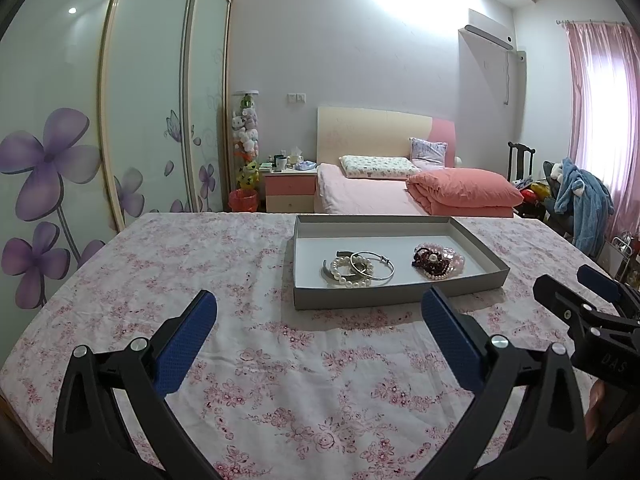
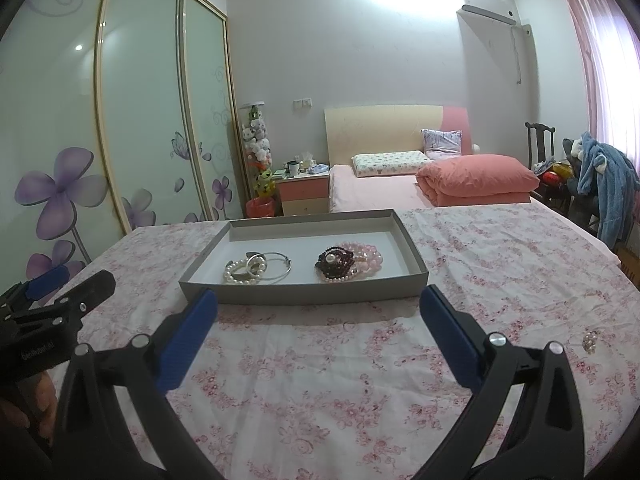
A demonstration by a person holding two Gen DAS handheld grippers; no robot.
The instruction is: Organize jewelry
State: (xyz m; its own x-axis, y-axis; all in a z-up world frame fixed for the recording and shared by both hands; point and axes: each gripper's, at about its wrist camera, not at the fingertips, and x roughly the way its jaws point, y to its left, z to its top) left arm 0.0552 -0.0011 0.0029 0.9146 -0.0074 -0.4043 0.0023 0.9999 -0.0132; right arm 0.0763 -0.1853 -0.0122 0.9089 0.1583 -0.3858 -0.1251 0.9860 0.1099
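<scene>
Both claws, left claw (image 1: 318,326) & right claw (image 2: 318,322), wide, empty, hovering short of shallow grey cardboard tray (image 2: 304,294). Bracelets grouped inside; small pearl-and-metal trinket (image 2: 589,340) stray on floral-cloth desk (image 2: 360,380), prob. next.

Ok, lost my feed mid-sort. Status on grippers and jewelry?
Left gripper and right gripper open, empty. Bracelets and beads in gray tray. Small piece loose on floral cloth. Nothing blocking.

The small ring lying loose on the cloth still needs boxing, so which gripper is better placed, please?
Right, probably. The ring lies beside the open right gripper, outside the box; the left gripper is farther off.
</scene>
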